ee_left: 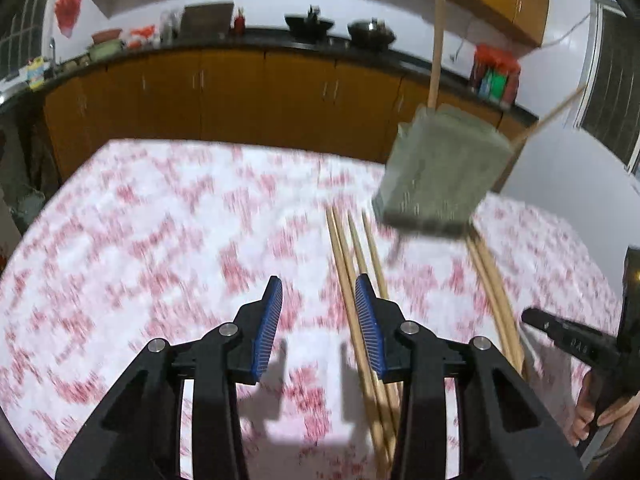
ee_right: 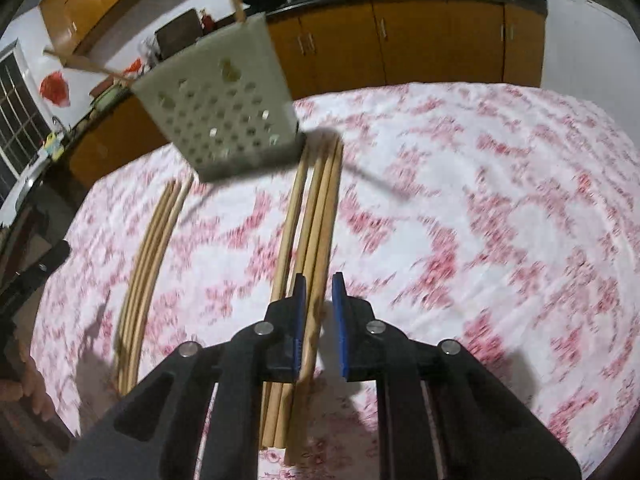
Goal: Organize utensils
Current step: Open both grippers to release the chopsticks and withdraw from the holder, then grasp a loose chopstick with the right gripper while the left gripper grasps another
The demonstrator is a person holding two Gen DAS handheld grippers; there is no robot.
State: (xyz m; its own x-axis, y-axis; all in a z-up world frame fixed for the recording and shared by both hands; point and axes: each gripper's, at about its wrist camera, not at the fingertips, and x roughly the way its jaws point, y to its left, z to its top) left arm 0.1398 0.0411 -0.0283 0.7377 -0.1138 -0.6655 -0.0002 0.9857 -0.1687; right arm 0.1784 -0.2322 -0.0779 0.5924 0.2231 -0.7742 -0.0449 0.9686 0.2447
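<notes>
Here, nearest the lens, the right hand-held gripper (ee_right: 319,312) has its blue pads drawn close together over a bundle of chopsticks (ee_right: 316,216). One stick runs up through the narrow gap, but motion blur leaves it unclear whether the pads actually press on it, so I cannot tell if it is clamped. The left hand-held gripper (ee_left: 319,320) stands with its jaws apart and nothing between them; its right-hand pad sits just beside a second bundle of chopsticks (ee_left: 352,264), which passes under that finger rather than into the gap.

Both bundles lie flat on the counter (ee_left: 160,240), which is covered in a red-and-white patterned cloth. They lie roughly parallel and well apart, probably so that each hand can work its own group.

Beyond the bundles a pale green perforated utensil holder (ee_right: 224,112) stands at the far edge of the counter, appearing tilted in both views. A wooden spatula handle (ee_left: 438,40) and a single slanting chopstick (ee_right: 84,63) project from its top, which suggests sorting has begun and the holder is the intended destination.

Behind it runs a row of kitchen cabinets (ee_left: 240,92) carrying pots and clutter.
</notes>
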